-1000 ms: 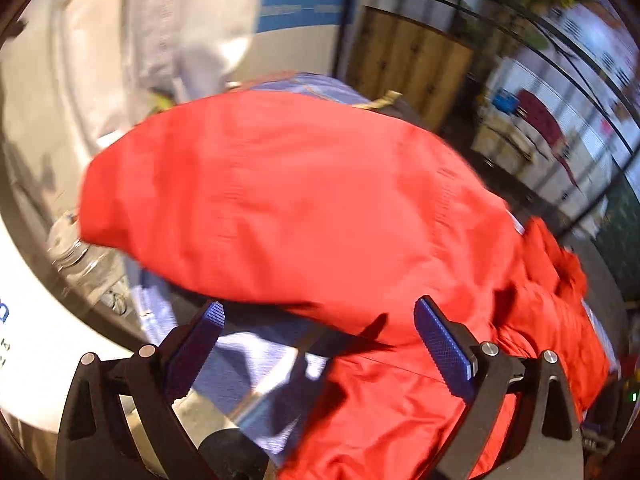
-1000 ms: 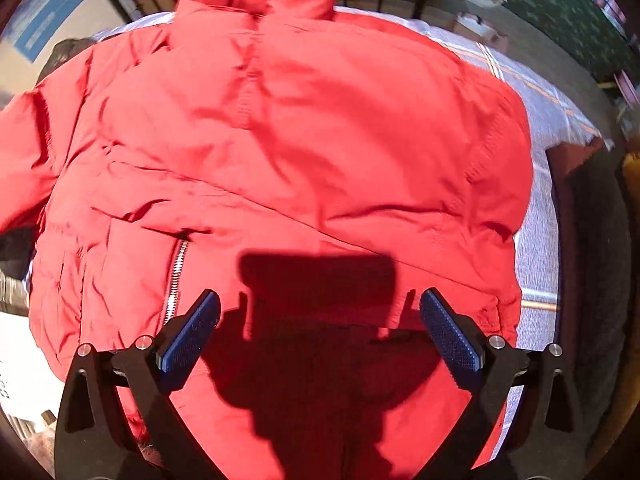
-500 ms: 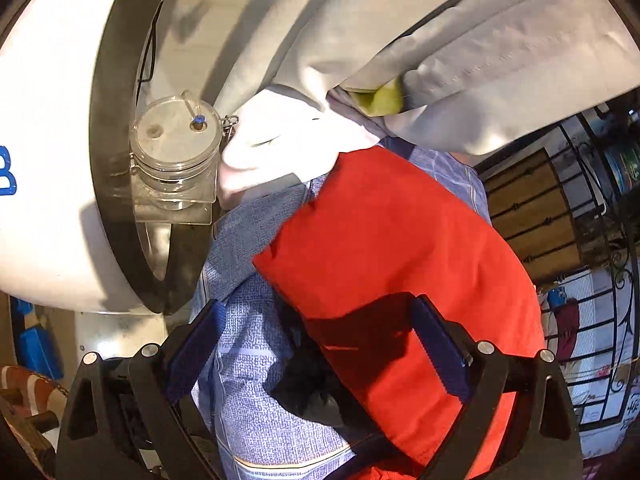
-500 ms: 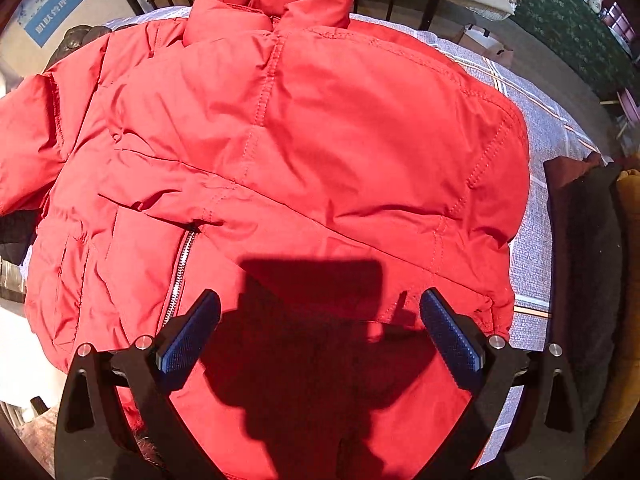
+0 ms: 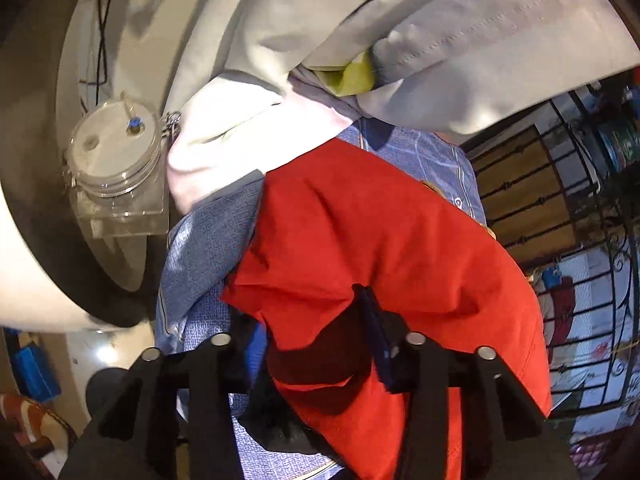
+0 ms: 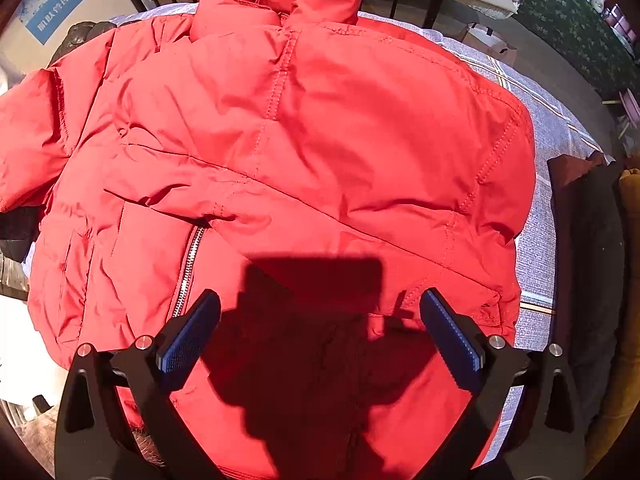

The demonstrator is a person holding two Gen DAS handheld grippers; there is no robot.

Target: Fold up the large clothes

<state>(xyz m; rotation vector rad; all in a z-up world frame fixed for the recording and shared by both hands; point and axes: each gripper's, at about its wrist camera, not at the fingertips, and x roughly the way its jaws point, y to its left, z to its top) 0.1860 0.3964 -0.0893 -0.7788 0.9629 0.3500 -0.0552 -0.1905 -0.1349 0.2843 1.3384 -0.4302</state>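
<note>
A large red padded jacket [image 6: 304, 140] lies spread front-up on a blue-grey checked cloth [image 6: 536, 240], collar at the far side, zip [image 6: 188, 268] at the lower left. My right gripper [image 6: 320, 340] hovers open over the jacket's hem and holds nothing. In the left wrist view my left gripper [image 5: 320, 332] is shut on the cuff end of the jacket's red sleeve [image 5: 392, 248], which covers the left finger; the right blue pad [image 5: 378, 336] presses into the fabric.
A clear clip-top jar [image 5: 116, 172] stands by a white curved surface at the left. Pale grey and white clothes [image 5: 360, 32] hang above the sleeve. Black iron railings [image 5: 560, 200] run along the right. Dark and mustard fabric [image 6: 600, 264] lies right of the jacket.
My left gripper swung from above the jacket to the sleeve end and closed on it. My right gripper stayed open and drew back slightly, so more of the jacket shows.
</note>
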